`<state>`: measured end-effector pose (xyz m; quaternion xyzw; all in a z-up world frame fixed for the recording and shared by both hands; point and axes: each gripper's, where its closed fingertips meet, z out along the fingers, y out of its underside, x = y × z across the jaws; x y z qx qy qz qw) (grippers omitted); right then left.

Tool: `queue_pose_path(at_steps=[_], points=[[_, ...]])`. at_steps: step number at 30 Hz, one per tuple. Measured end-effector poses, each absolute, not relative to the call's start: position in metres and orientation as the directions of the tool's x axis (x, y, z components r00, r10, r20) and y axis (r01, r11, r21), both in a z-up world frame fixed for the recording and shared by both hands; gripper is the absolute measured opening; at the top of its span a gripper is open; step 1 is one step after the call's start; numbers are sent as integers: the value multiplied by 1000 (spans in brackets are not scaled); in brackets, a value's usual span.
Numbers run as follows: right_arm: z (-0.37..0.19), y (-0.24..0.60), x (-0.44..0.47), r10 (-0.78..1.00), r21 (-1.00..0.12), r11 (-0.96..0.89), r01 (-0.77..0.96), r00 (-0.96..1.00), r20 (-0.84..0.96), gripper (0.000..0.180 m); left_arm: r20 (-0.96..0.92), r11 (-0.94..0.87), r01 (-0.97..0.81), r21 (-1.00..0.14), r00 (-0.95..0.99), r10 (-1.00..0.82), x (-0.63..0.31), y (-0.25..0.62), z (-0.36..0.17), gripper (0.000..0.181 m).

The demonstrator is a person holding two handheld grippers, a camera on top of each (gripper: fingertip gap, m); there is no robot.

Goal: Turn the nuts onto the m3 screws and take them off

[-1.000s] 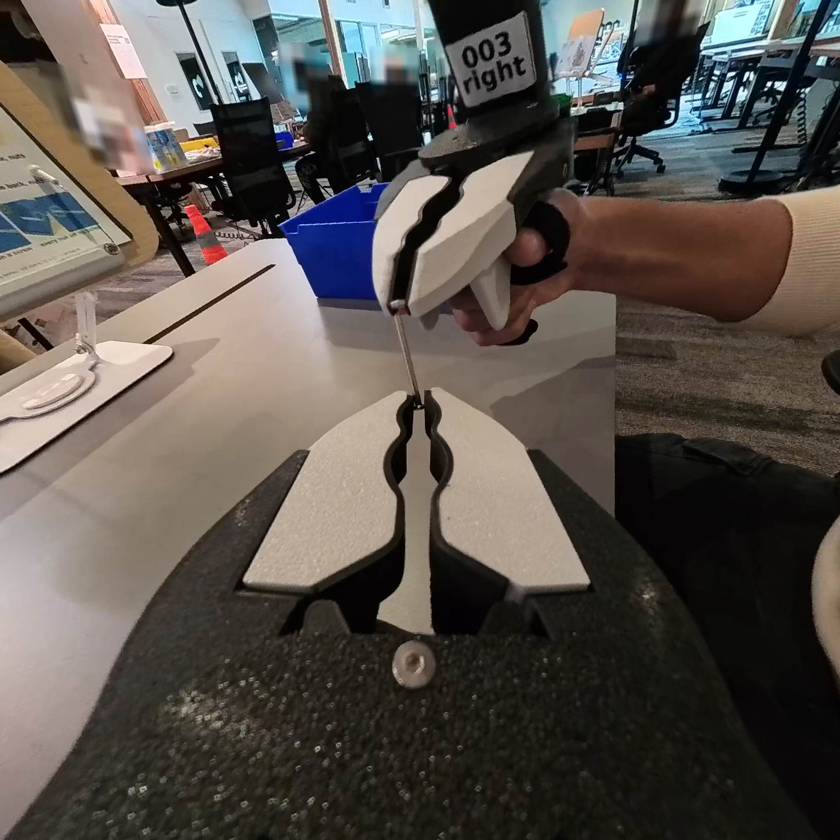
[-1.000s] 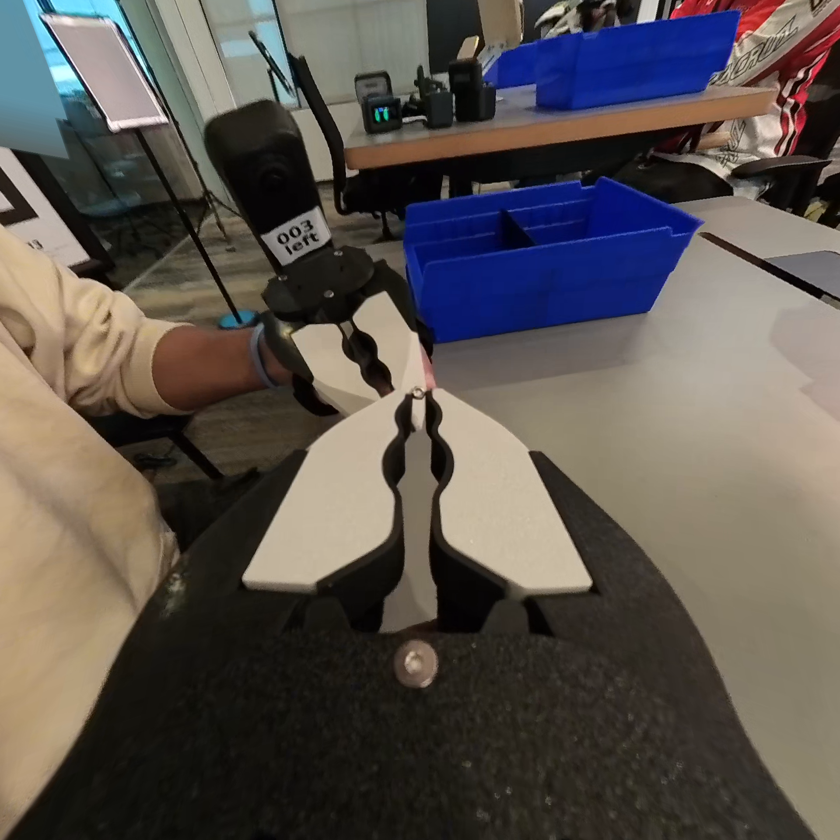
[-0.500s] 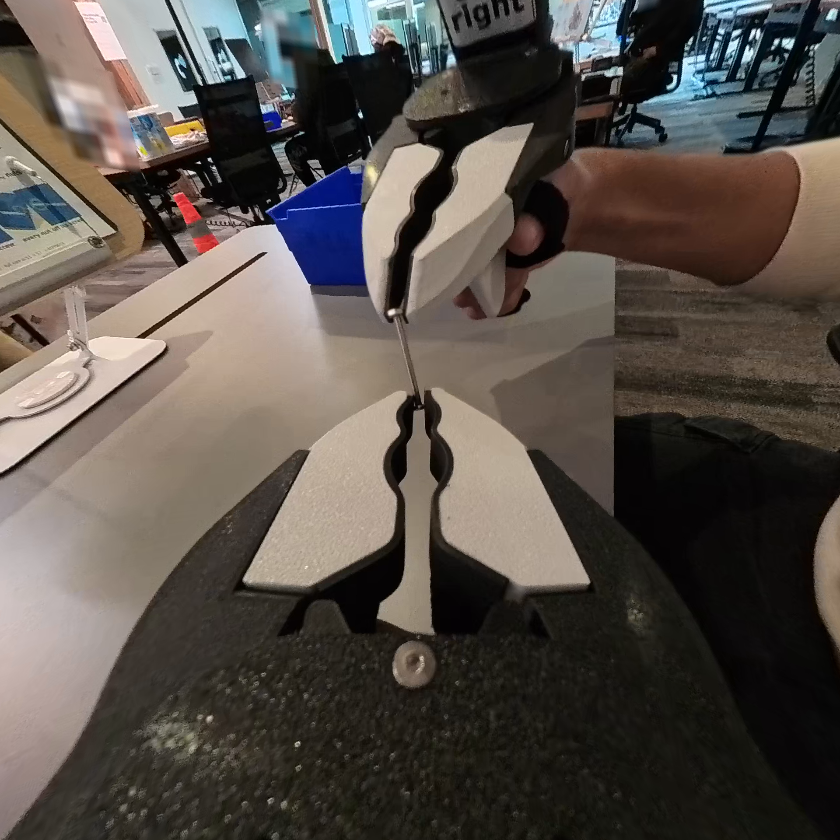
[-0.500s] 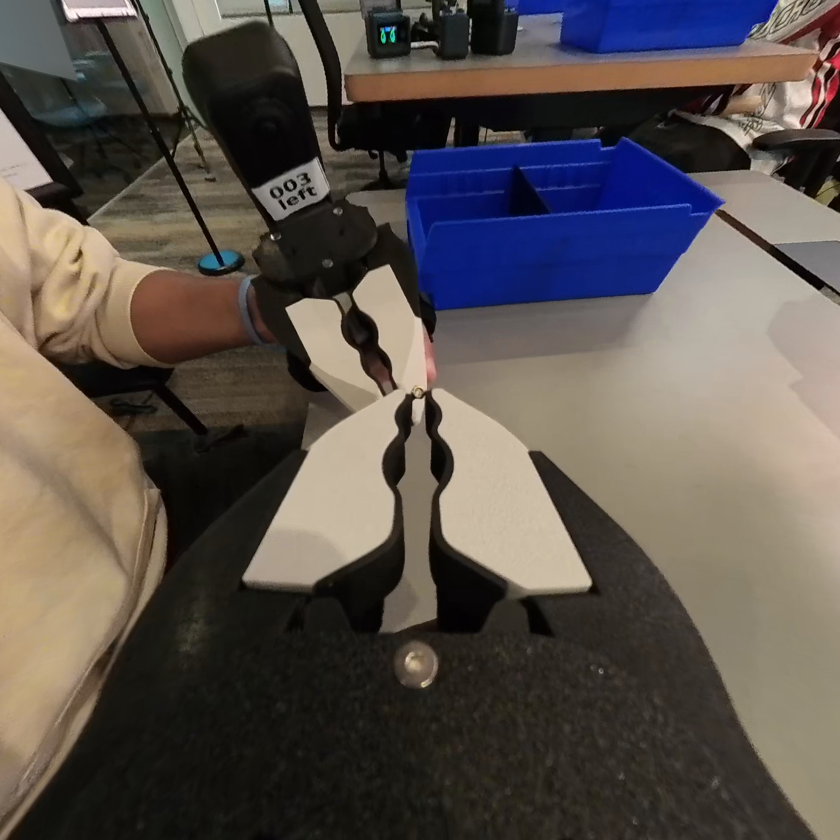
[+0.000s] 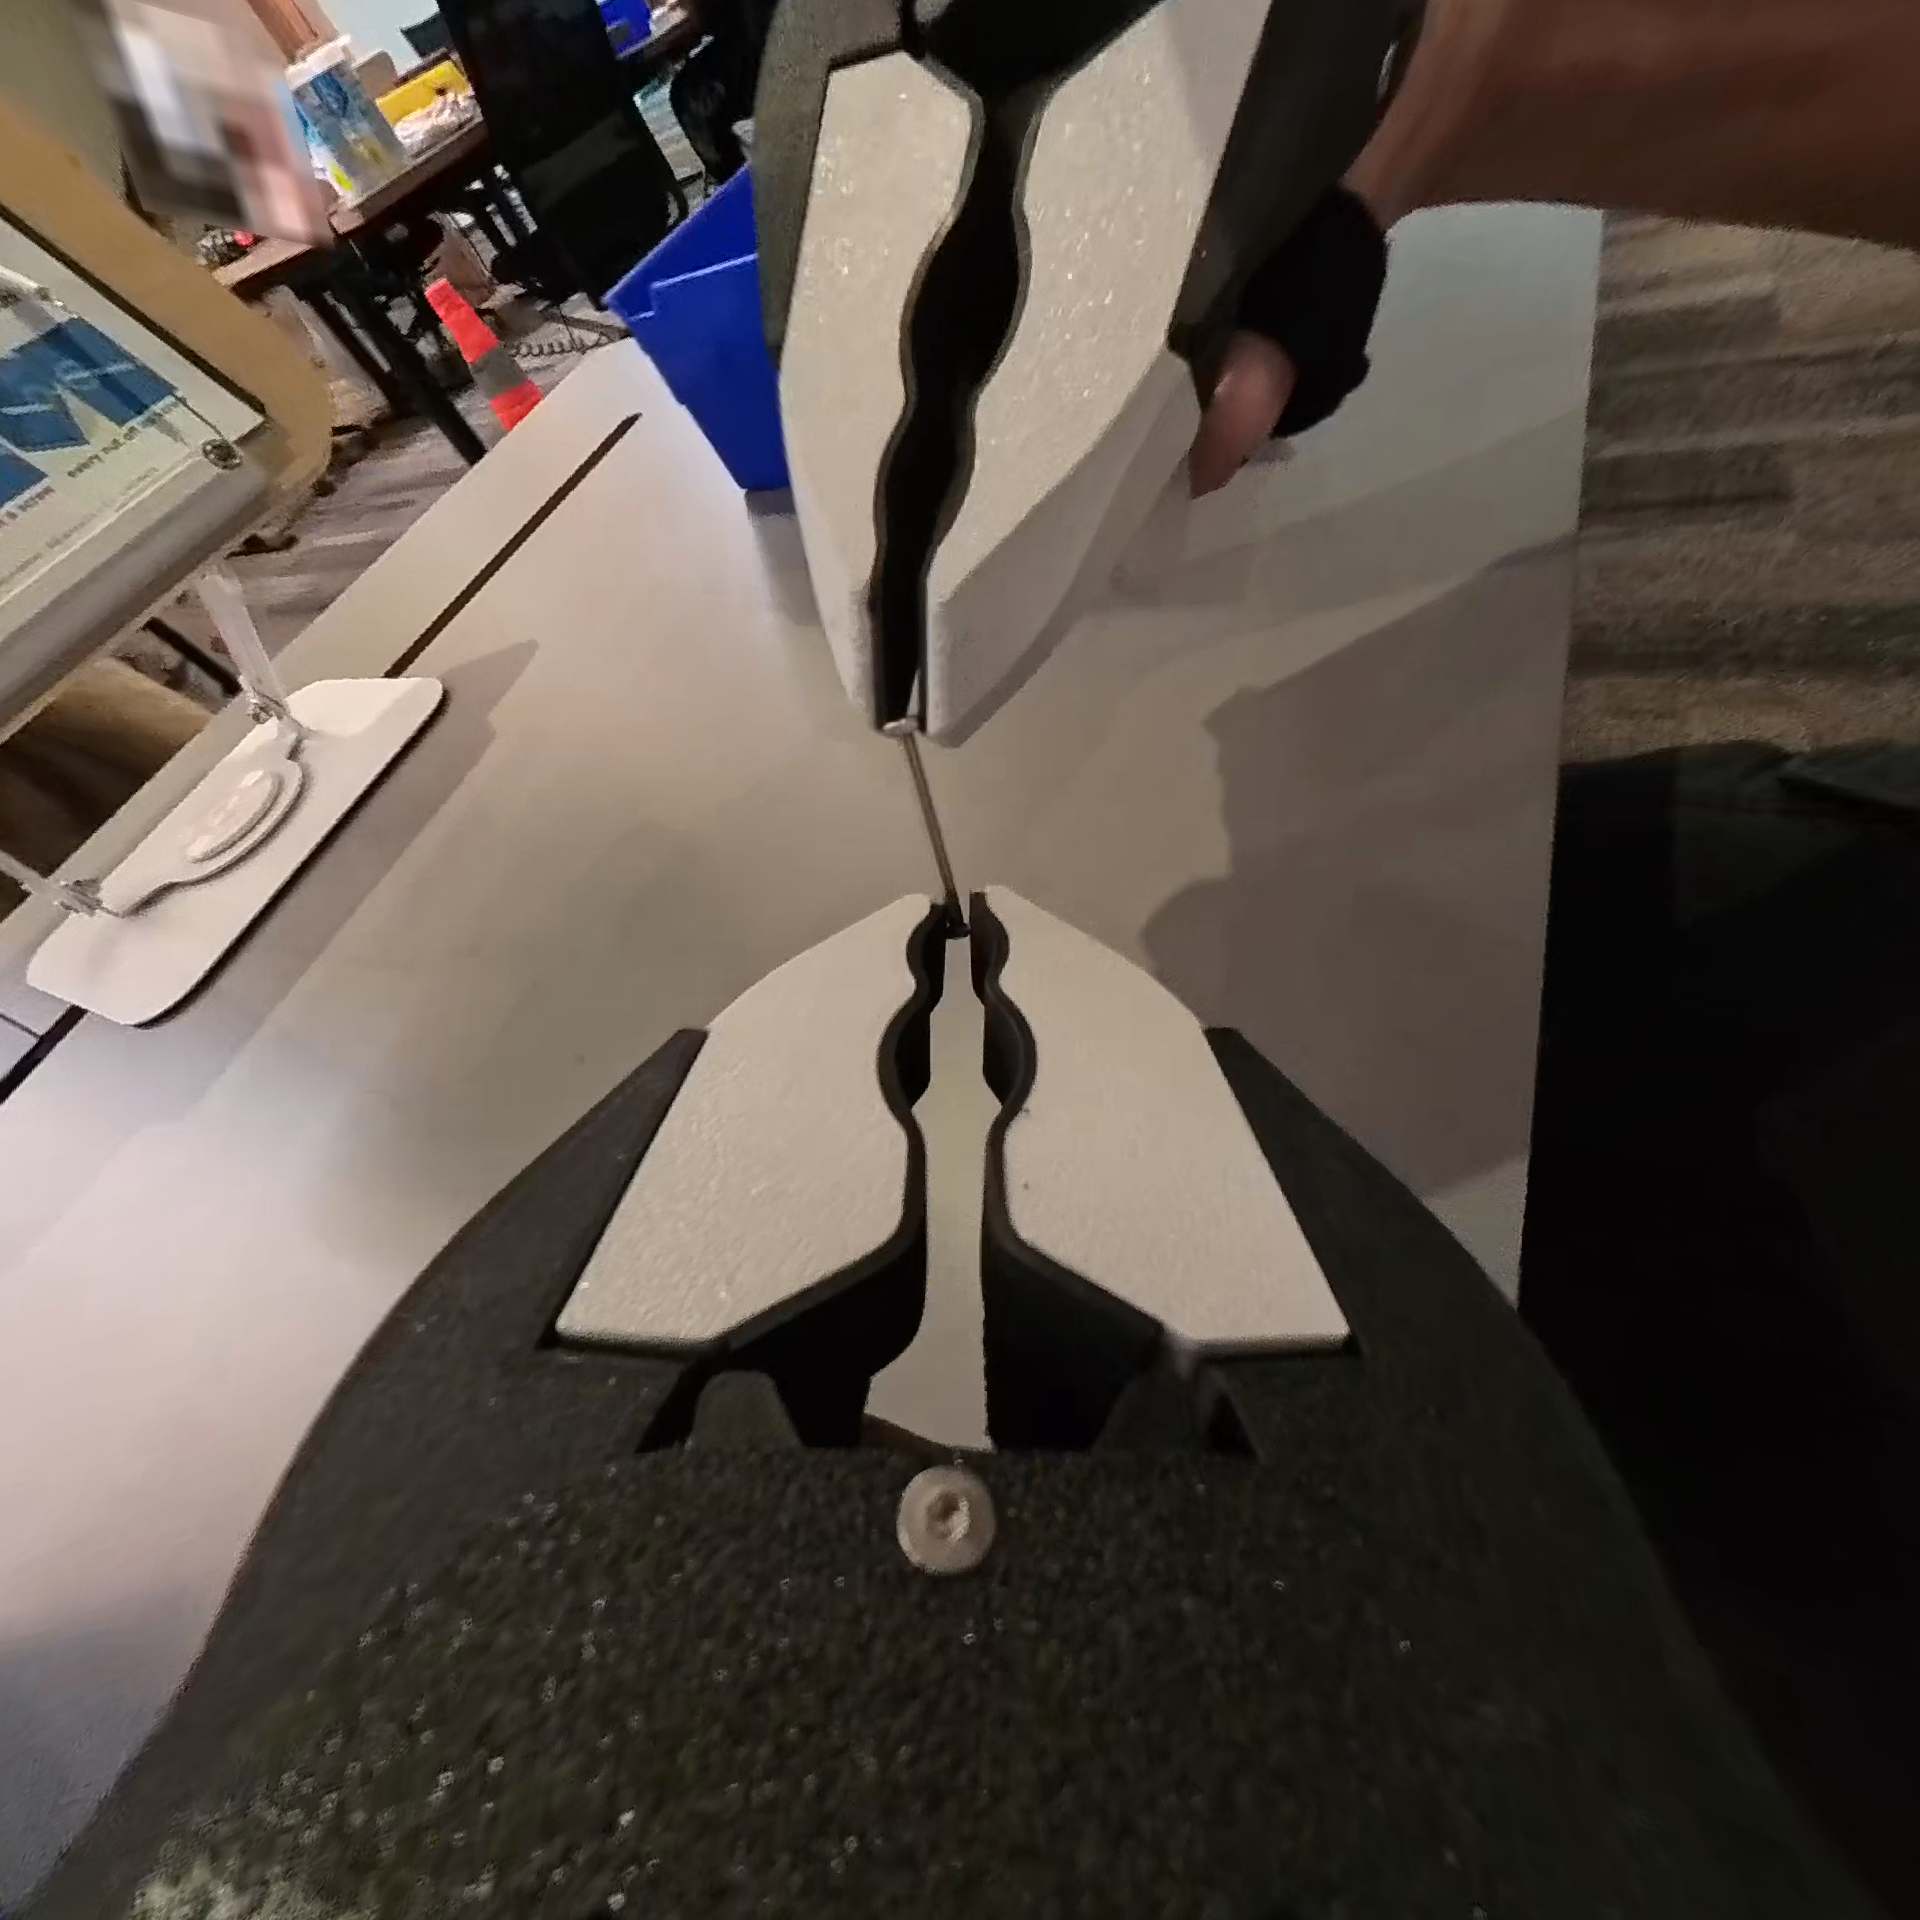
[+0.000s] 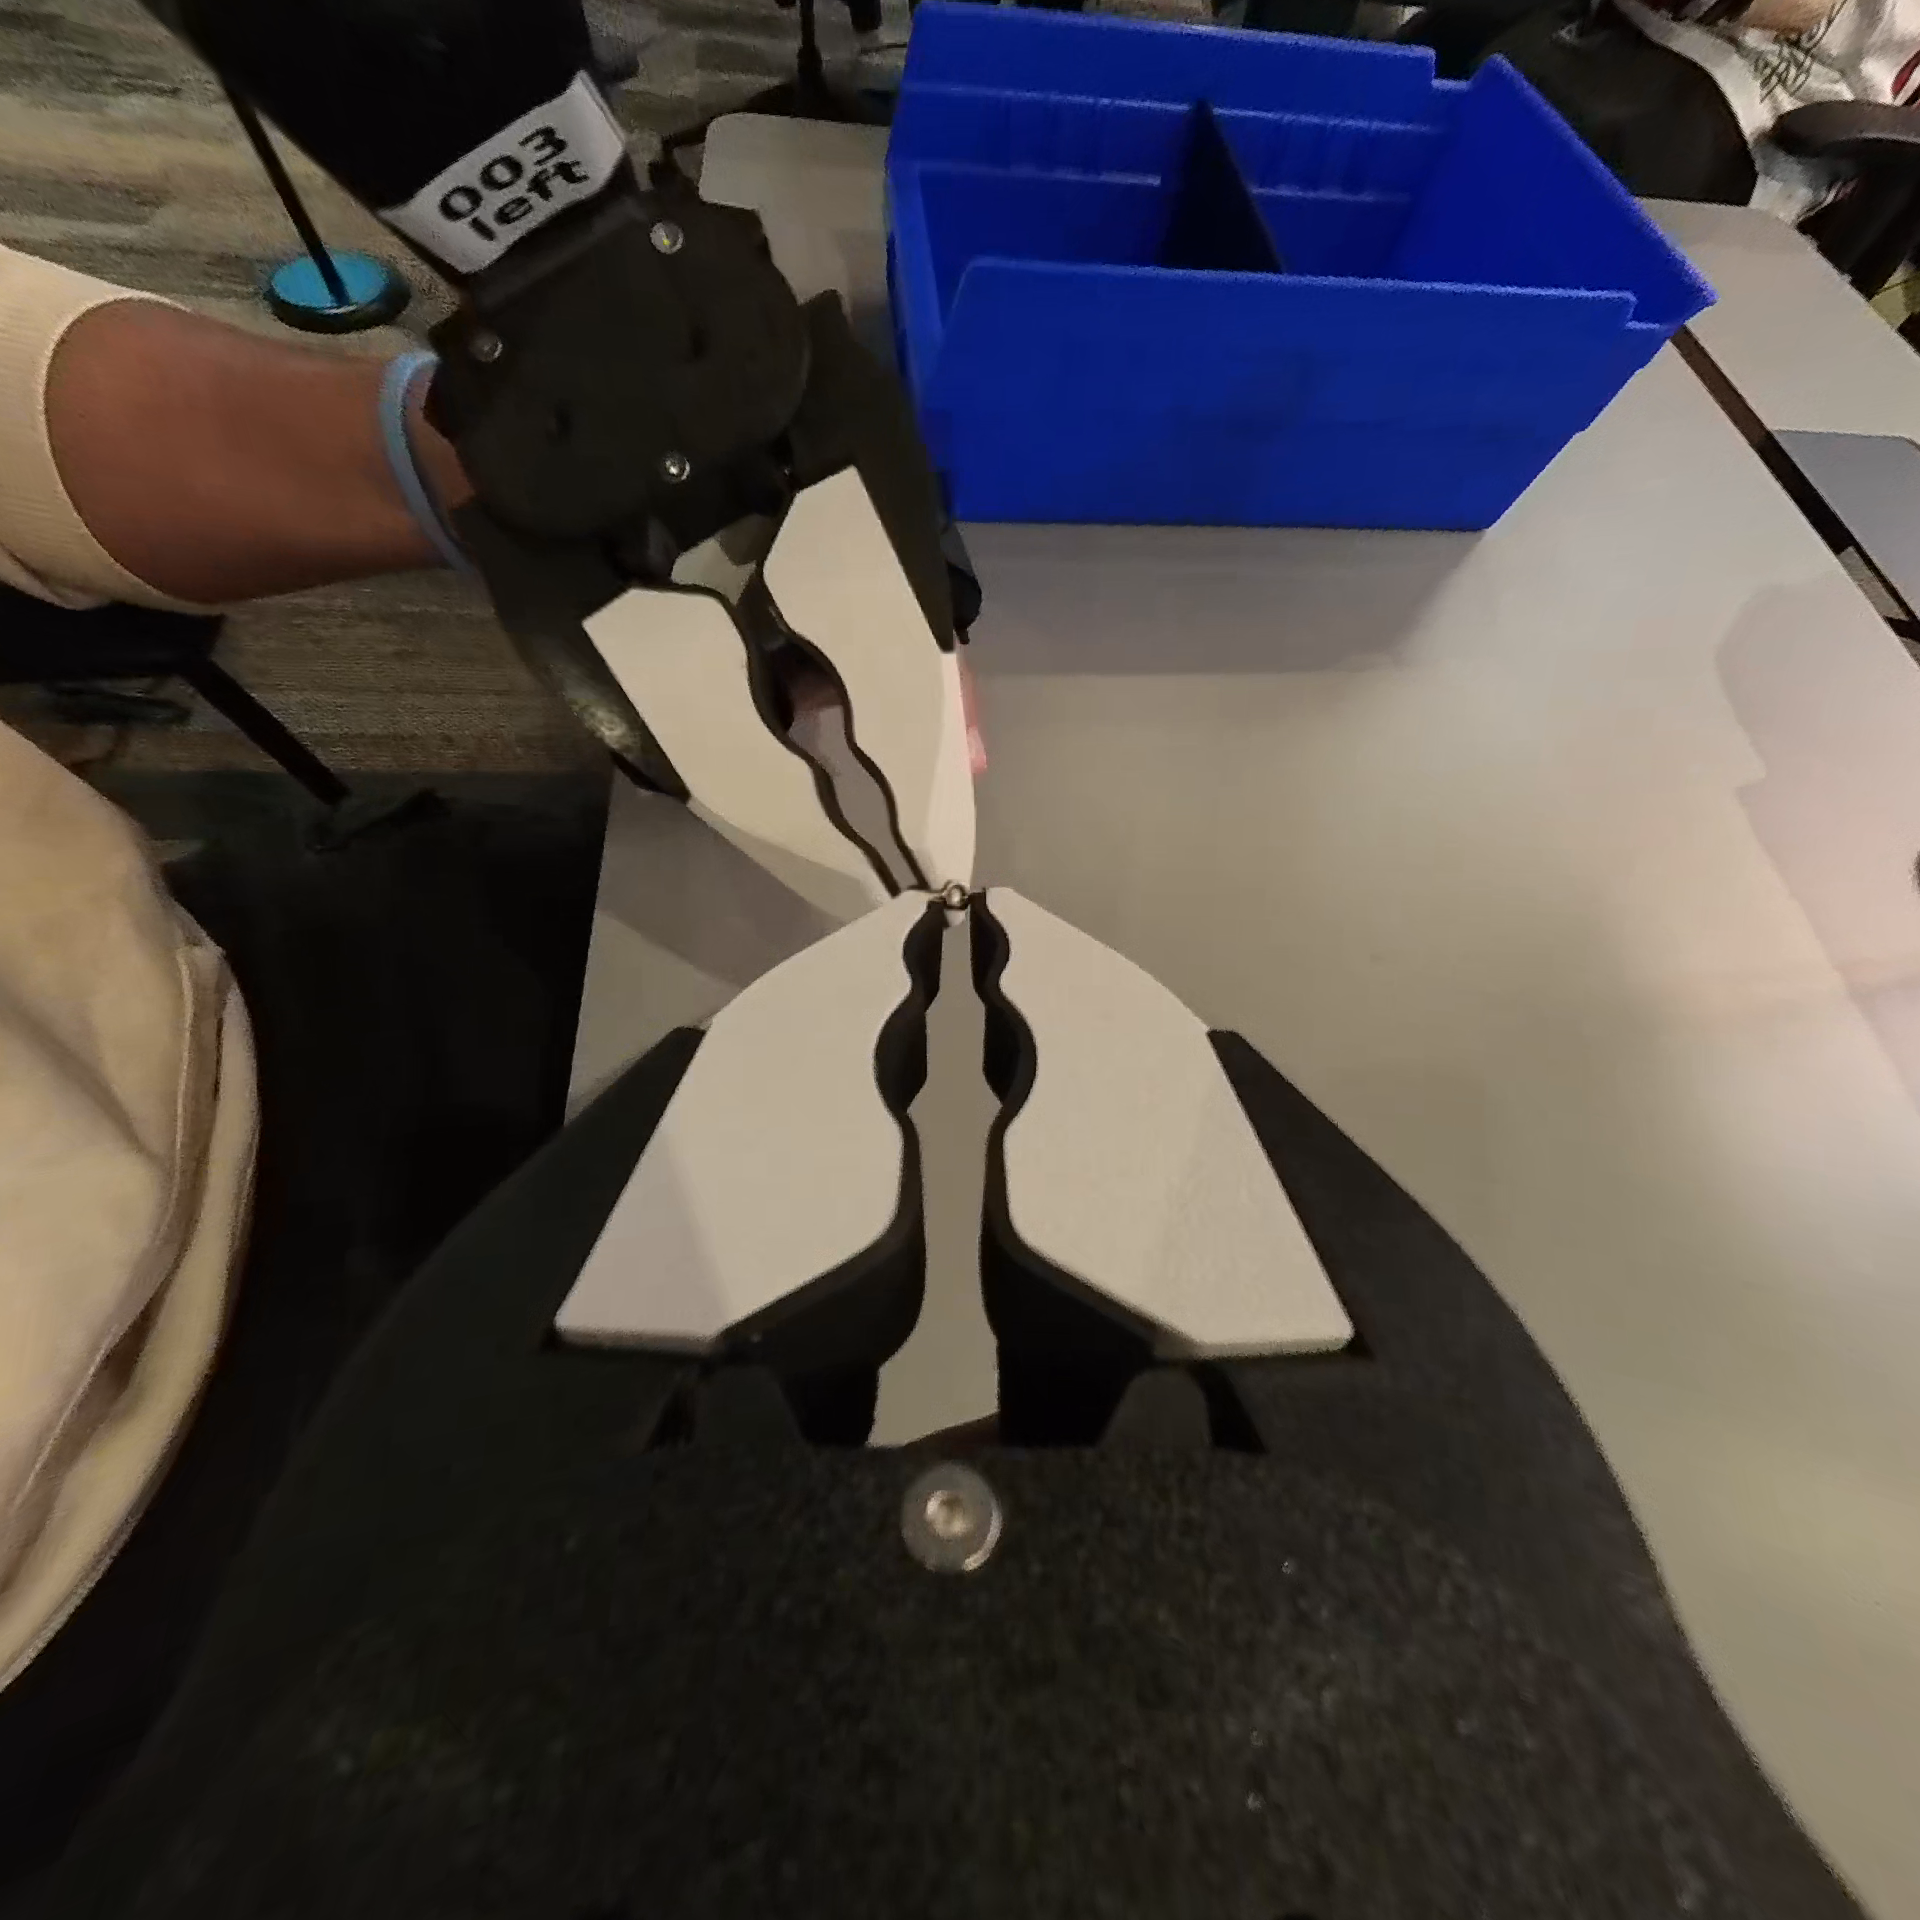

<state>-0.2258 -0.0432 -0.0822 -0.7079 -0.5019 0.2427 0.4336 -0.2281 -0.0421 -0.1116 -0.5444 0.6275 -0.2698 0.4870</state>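
The m3 screw (image 5: 928,823) is spanning between my pinched fingertips, right gripper (image 5: 902,717) clamping its head, left gripper (image 5: 954,914) nipping the far end, where I'm risking it slipping or cross-threading.

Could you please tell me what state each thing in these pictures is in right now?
Left gripper: shut on the lower end of the screw, where a nut seems to sit.
Right gripper: shut on the screw's head end.
Screw: held in the air between both grippers, slightly tilted.
Nut: small ring at the meeting fingertips; how far it is threaded cannot be told.
Blue bin: upright on the table, divided; visible compartments look empty.
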Motion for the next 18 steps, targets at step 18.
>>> queue_pose_path(at_steps=[18], points=[[-88, -38, -224, 917, -851, -135, 508, 389, 87, 6, -260, 209, -399, -893, 77, -963, -230, -38, -115, 4]])
